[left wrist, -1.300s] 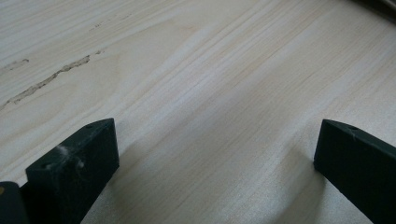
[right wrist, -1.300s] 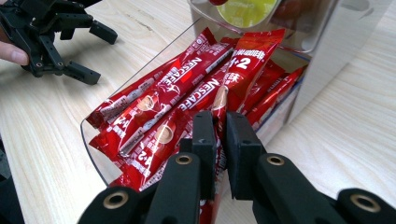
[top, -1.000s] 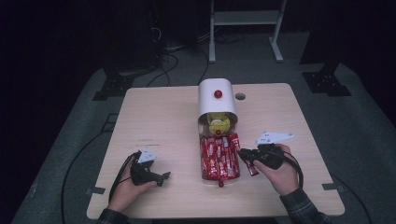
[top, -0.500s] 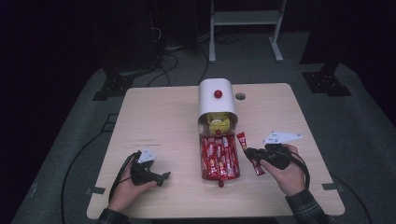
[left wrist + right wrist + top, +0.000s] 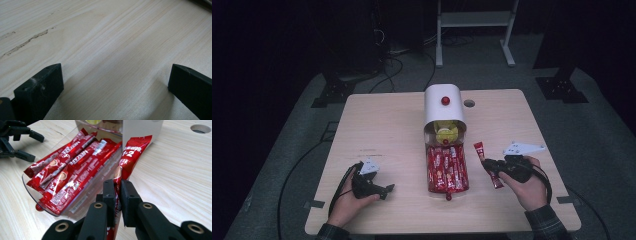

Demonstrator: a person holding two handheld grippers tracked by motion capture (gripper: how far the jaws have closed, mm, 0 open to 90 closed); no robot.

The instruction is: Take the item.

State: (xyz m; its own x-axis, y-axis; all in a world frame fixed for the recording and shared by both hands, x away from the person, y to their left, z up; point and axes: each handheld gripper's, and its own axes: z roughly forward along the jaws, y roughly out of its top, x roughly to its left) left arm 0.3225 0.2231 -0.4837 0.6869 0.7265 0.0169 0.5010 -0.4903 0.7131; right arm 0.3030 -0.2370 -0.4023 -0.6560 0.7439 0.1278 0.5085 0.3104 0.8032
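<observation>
Right gripper [image 5: 488, 166] sits near the right edge of the desk [image 5: 387, 125], with its 2 jaws pressed tight on 1 red coffee stick [image 5: 126, 160]. That stick pokes up past the jaws, just beside the clear tray [image 5: 30, 185] in the middle of the desk. Many more red sticks [image 5: 447, 167] lie in the tray. A white box [image 5: 443, 107] with a red knob [image 5: 445, 100] stands over the tray's far end. Left gripper [image 5: 387, 189] rests near the front left corner, its jaws wide apart over bare wood.
</observation>
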